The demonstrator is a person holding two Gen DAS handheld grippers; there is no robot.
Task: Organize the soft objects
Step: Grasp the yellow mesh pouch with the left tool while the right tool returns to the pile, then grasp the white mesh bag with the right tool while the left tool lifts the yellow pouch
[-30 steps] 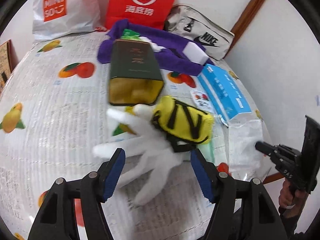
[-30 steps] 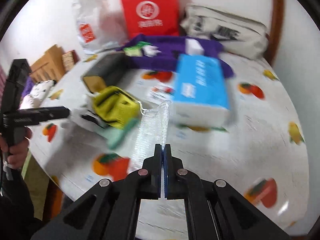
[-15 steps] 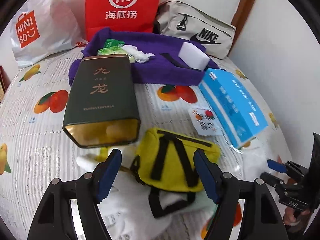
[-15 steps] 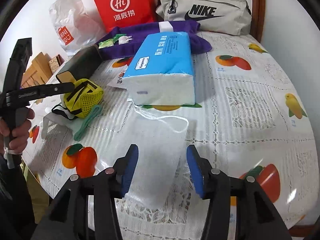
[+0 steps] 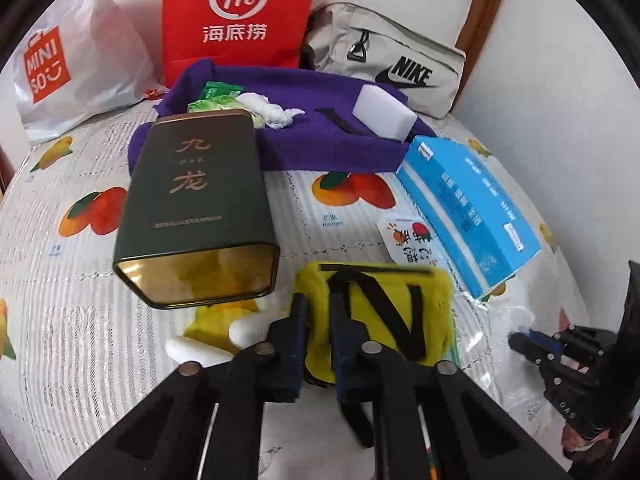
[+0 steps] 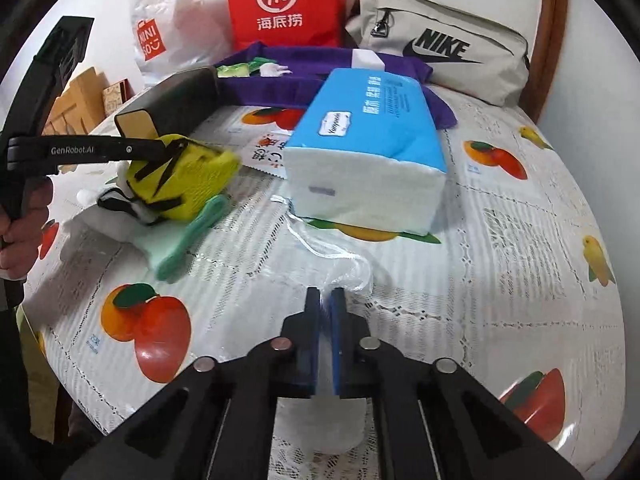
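We grip two soft things on a fruit-print tablecloth (image 6: 520, 240).

Our left gripper (image 5: 318, 316) has just closed its jaws, pinching the yellow pouch (image 5: 384, 312) beside the dark tin (image 5: 196, 208); our right gripper (image 6: 325, 300) has just closed on the clear drawstring bag (image 6: 348, 276) near the blue tissue pack (image 6: 372, 140). Next, we judge, lifting both calls for firm pinches. Shopping bags lean on a white wall.

Red paper bag (image 5: 236, 16): "Hi" logo above "海底捞". White plastic bag (image 5: 72, 72): "MINISO". Grey pouch (image 5: 396, 68): "NIKE". Dark green tin (image 5: 196, 208): "九龙". Left gripper (image 6: 160, 148) arm: "GenRobot.AI".
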